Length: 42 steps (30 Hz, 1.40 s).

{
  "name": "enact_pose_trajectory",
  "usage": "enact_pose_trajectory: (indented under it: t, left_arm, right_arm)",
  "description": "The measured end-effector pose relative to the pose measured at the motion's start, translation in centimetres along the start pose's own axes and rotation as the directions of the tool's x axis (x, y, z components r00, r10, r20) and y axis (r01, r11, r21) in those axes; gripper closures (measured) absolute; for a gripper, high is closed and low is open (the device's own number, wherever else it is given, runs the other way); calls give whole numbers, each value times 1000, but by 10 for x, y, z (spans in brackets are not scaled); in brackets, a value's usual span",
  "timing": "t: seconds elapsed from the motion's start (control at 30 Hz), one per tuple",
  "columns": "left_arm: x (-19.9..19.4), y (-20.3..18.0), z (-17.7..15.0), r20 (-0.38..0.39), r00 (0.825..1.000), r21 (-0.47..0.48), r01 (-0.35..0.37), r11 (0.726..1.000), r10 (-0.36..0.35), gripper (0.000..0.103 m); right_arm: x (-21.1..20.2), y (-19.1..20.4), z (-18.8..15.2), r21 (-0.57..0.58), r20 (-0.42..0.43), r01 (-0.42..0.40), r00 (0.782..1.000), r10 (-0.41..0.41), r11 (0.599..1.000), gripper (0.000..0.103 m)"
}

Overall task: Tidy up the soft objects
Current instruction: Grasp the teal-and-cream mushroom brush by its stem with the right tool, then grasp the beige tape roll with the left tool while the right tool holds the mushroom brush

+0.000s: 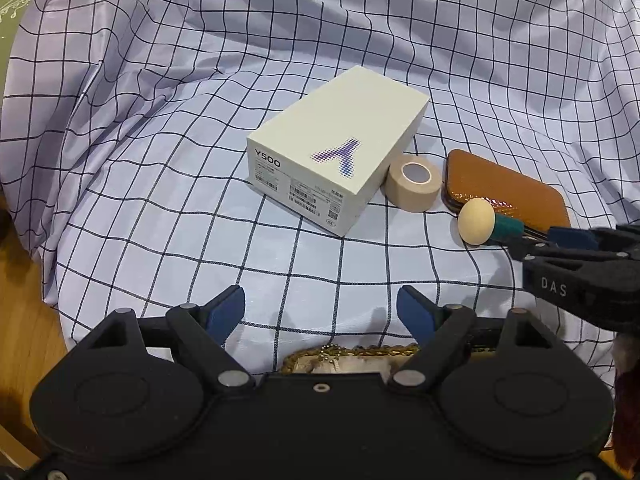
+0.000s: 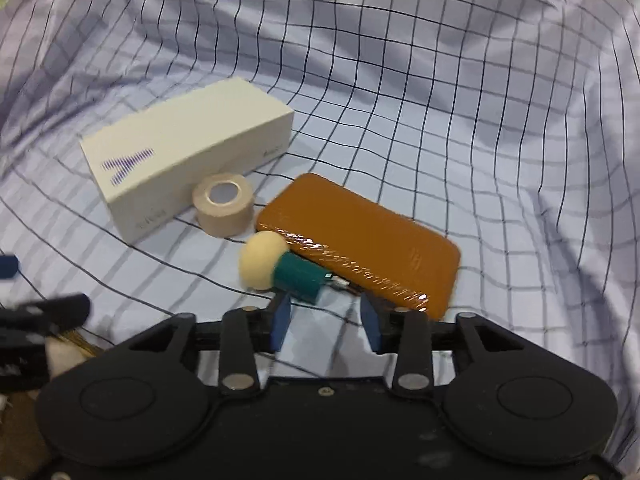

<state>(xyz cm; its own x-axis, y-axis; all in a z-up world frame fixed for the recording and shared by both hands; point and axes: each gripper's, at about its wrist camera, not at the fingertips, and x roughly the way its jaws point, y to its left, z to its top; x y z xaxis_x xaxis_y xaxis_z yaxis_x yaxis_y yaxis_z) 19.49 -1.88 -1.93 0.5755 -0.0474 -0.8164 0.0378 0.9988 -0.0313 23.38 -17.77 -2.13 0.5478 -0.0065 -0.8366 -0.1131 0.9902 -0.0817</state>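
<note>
A checked cloth [image 1: 160,128] drapes the worktop, carrying a white phone box [image 1: 340,148], a glossy brown case [image 2: 360,248], a roll of beige tape [image 1: 414,182] and a small sponge puff [image 2: 280,266] with a cream foam head and teal handle. The puff lies against the case's near edge, just ahead of the right hand-held gripper [image 2: 326,322], whose jaws stand narrowed but hold nothing. The left hand-held gripper [image 1: 320,312] hovers half open and empty. The puff looks light and squashy; the stiff teal handle seems the surest hold. A gold-trimmed item beneath the left gripper is mostly hidden.
</note>
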Motion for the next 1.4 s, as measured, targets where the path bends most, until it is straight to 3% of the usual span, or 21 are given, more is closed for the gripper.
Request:
enact_pose_trajectory:
  t: [0.1,0.57,0.73,0.8,1.2,1.4]
  left_arm:
    - [-1,3,1,6,1000,-6,-3,1000,3,24]
    - [-2,16,2,15,1000,-42,1,999,-1,24]
    - [-2,14,3,17,1000,-47,-2,999,3,24]
    - [-3,12,4,17,1000,-49,-2,999,3,24]
    - [2,-18,28,-5,999,-99,47,994,-48,24]
    - [17,-35,48,-37,995,-177,80,981,-88,24]
  right_arm:
    - [-2,7,3,62,8,-6,1000,6,998,46]
    - [36,22,17,198,-56,42,998,-31,979,40]
    - [38,21,20,215,-57,44,998,-32,976,41]
    - [40,20,20,220,-68,46,997,-32,974,47]
    - [7,2,8,214,-4,17,1000,-17,977,48]
    - [-7,-20,-3,251,18,23,999,-28,968,48]
